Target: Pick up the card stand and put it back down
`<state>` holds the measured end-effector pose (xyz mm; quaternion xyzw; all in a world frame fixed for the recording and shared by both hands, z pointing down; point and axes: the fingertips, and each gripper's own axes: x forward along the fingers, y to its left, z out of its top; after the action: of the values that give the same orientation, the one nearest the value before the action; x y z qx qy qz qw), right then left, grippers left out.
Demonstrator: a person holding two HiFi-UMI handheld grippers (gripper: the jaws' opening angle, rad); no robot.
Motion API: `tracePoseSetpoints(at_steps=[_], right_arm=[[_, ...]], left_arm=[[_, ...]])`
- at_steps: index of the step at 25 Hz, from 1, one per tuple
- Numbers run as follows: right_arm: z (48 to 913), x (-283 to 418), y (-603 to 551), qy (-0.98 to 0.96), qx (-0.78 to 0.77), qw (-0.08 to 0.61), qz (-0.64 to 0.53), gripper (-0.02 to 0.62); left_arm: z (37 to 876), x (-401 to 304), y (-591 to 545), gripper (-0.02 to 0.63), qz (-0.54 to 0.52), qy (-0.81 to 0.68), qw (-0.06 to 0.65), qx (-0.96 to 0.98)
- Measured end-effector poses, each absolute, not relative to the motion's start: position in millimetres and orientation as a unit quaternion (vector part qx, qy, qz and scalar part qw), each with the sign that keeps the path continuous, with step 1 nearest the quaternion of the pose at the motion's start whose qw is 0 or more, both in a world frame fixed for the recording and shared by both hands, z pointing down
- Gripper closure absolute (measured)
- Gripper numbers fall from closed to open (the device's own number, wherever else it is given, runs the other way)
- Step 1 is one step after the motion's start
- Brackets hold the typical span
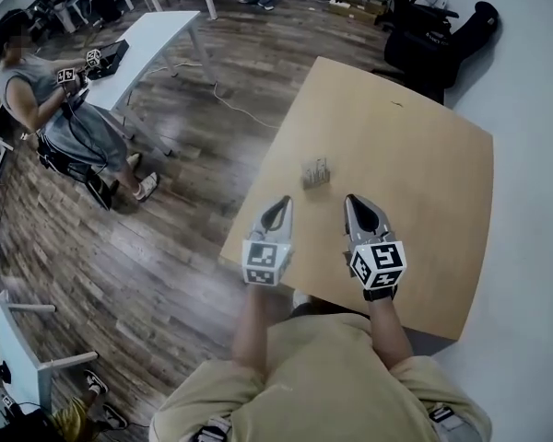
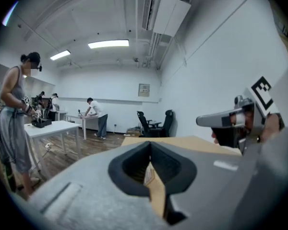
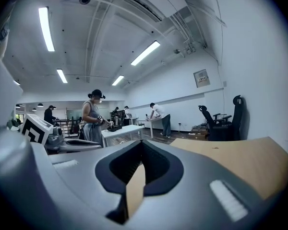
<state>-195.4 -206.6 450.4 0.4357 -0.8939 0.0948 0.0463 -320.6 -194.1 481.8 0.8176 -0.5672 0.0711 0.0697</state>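
A small grey card stand (image 1: 316, 172) sits upright on the light wooden table (image 1: 424, 155), near its left-middle part. My left gripper (image 1: 283, 200) hovers just short of the stand, on its near left, with jaws shut and empty. My right gripper (image 1: 352, 198) sits a little to the stand's near right, also shut with nothing in it. In the left gripper view the closed tips (image 2: 150, 143) point over the table, and the right gripper (image 2: 225, 120) shows beside them. In the right gripper view the closed tips (image 3: 142, 142) meet, and only table wood shows through the gap below them.
The table's left edge (image 1: 258, 182) runs close beside the left gripper, with wood floor below. A person with grippers (image 1: 55, 109) sits at the far left by a white table (image 1: 152, 40). Black office chairs (image 1: 433, 26) stand beyond the table's far corner.
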Motion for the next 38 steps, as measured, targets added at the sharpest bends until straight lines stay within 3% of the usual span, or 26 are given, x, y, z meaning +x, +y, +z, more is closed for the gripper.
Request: tracePoseSetpoints(at_steps=[9,16,20,29,38], right_arm=[[507.5,-186.8,-228.6,-0.880,0.445,0.088,0.138,0.591],[550.8,-179.0,-259.1,-0.874,0.441,0.103,0.176,0.591],[577.5,-172.6,-268.0,-0.868,0.438,0.117,0.200,0.591],[631.1,-181.1,-283.1,-0.867,0.408,0.139,0.249,0.591],[665.9,-161.5,-307.7,-0.855,0.414,0.145,0.279,0.591]], left_arm=[[574.8,-329.3,-213.5,0.575,0.128,-0.531,0.132,0.827],[632.2,-334.4,-244.5,0.433,0.183,-0.490,0.143,0.840],[661.4,-325.3,-261.4,0.408,0.215,-0.441,0.148,0.859],[723.9,-309.5,-315.3,0.268,0.272,-0.382,0.150,0.870],[756.6,-285.5,-360.7,0.261,0.293,-0.352,0.140,0.878]])
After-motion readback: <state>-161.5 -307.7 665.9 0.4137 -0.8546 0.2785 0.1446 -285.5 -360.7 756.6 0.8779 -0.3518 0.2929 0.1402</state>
